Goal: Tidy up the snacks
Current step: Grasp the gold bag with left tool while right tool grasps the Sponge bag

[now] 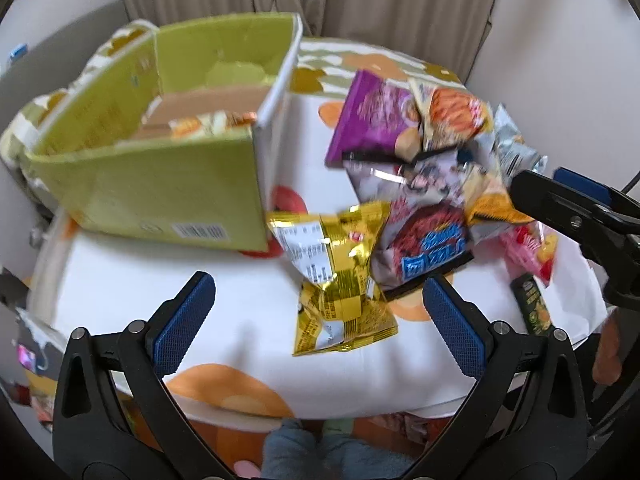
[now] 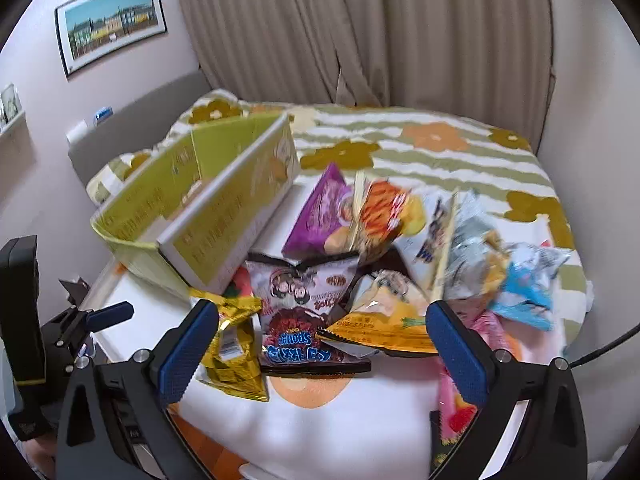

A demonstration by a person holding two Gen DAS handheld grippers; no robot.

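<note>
A green cardboard box (image 1: 152,184) (image 2: 224,216) stands open on the left of the bed, with one snack packet (image 1: 208,125) inside. A heap of snack bags lies to its right: a gold packet (image 1: 340,276) (image 2: 234,344), a dark "Spoon" bag (image 1: 426,246) (image 2: 308,340), a purple bag (image 1: 368,118) (image 2: 320,212) and an orange one (image 1: 452,116) (image 2: 380,208). My left gripper (image 1: 318,320) hangs open above the gold packet, holding nothing. My right gripper (image 2: 322,340) is open over the dark bag and a yellow bag (image 2: 384,324), also empty.
The bed has a white cover (image 1: 248,312) with orange and olive flowers (image 2: 434,136). Beige curtains (image 2: 360,28) hang behind it, and a framed picture (image 2: 110,24) is on the left wall. A dark green packet (image 1: 534,304) lies at the right edge. The other gripper (image 1: 576,216) shows at the right.
</note>
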